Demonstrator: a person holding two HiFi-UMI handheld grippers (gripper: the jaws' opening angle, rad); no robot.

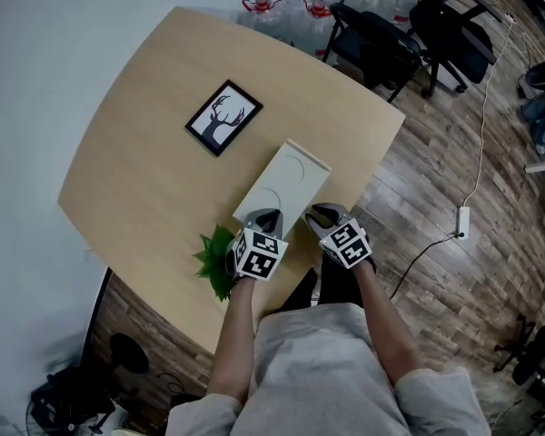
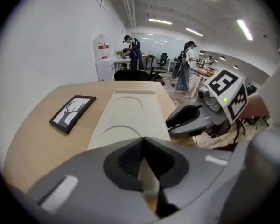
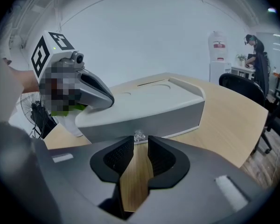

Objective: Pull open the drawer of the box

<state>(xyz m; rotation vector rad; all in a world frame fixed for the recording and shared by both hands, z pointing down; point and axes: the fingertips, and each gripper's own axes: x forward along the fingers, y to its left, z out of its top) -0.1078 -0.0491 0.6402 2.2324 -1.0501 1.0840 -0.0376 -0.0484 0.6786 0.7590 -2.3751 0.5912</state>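
- My left gripper and right gripper: grey shells, black ribbed fingers.
- Each carries a black-and-white marker cube with a green light.
- I wear a light grey short-sleeved shirt.

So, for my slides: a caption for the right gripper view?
Right tongs, slightly apart, face the clear knob on the white box; left tongs rest on top.

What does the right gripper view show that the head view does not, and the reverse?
Right gripper view only: the clear knob on the side of the box, just ahead of the open right hand-held gripper. Head view only: the framed picture. Both: box, table, left hand-held gripper.
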